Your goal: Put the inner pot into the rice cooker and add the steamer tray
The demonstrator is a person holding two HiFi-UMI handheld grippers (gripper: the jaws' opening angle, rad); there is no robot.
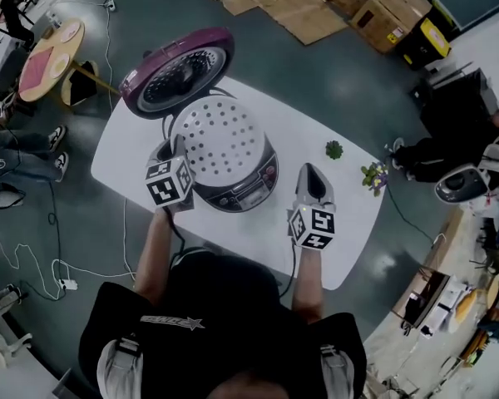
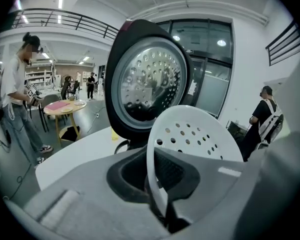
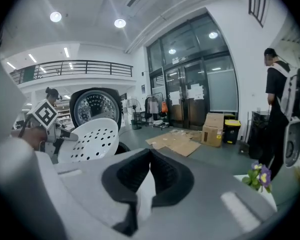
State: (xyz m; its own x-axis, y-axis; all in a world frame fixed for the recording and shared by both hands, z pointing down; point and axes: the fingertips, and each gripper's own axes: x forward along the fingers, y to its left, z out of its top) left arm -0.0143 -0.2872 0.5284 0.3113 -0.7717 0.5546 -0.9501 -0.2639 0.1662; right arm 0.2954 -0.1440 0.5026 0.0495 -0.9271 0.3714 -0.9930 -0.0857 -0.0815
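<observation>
The white perforated plastic steamer tray [image 1: 226, 140] is held by its rim, at the picture's left, in the left gripper [image 1: 172, 148], whose jaws are closed on that thin edge. The tray is tilted, with its holed face turned toward the picture's right. It hangs over the mouth of the round silver rice cooker [image 1: 243, 194] at the middle of the white tabletop [image 1: 121, 144]. That mouth lies beneath and to the right of the gripped rim, so levelling and lowering are judged to come next. The maroon hinged lid [image 1: 179, 71] stands open at upper left. The inner pot is hidden beneath the tray. The right gripper [image 1: 313, 177] is seen just right of the cooker, apart from it, its jaws pressed together on nothing. No writing can be read on the cooker's front panel, and only square black-and-white markers are seen on the gripper cubes.
</observation>
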